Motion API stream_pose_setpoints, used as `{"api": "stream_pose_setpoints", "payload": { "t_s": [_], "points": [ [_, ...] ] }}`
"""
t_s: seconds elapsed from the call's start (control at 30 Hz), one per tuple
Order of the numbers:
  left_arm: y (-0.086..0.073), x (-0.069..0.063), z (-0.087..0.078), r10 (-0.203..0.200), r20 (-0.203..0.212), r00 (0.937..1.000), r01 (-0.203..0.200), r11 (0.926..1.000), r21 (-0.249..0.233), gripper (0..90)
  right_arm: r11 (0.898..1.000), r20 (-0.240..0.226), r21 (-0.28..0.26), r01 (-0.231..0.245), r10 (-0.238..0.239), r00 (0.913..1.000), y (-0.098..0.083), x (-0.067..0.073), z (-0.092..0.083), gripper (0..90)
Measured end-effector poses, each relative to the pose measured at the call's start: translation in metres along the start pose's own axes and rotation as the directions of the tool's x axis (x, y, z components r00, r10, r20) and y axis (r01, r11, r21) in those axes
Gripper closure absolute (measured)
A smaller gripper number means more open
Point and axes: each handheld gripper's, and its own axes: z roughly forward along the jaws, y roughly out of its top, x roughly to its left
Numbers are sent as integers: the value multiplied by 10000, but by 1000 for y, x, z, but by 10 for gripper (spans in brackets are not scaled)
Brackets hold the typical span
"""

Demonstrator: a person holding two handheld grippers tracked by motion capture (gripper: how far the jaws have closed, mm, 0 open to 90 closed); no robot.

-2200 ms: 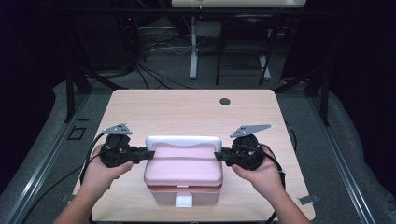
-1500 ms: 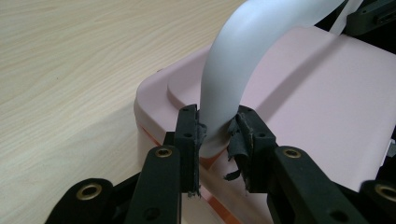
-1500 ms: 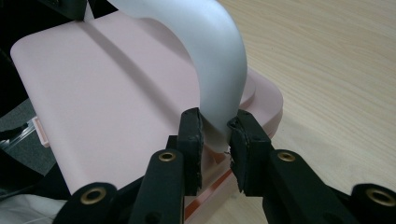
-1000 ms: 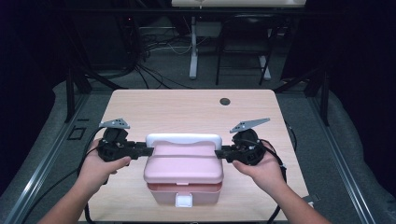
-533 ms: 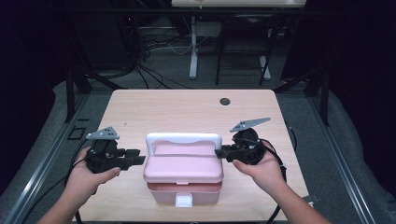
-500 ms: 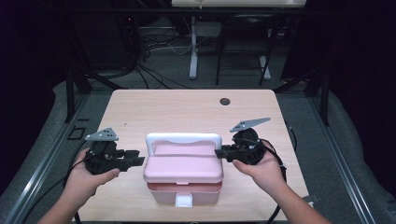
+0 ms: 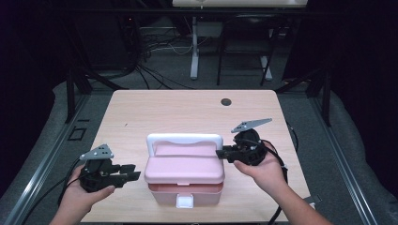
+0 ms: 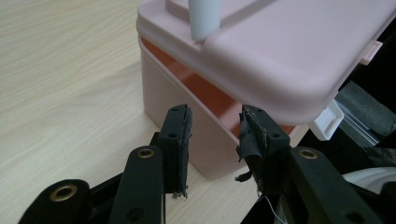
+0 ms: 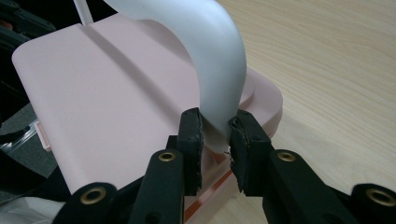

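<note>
- Nearest the person, one pink box (image 7: pixel 184 177) sits at the front middle of the table (image 7: pixel 155 112), long axis across it, latch facing the person.
- The left gripper (image 7: pixel 127 172) stands released beside the box.
- Its own view shows the lid ajar.
- The right gripper (image 7: pixel 220 153) clenches the single white handle (image 9: pixel 212 65).

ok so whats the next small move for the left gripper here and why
Probably bring the open left gripper back toward the pink box: the lid sits ajar, and the right gripper clamps the white handle.
</note>
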Motion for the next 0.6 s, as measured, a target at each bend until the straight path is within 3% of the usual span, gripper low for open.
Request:
{"api": "stream_pose_setpoints", "payload": {
  "t_s": [0.2,0.6],
  "points": [
    [-12,-2,9,-119,233,9997,117,9999,82,633,10000,2,3,35,-35,10000,0,0,0,746],
    [-9,-11,13,151,332,9993,-153,9999,74,633,10000,-7,7,-7,7,10000,0,-1,1,745]
  ]
}}
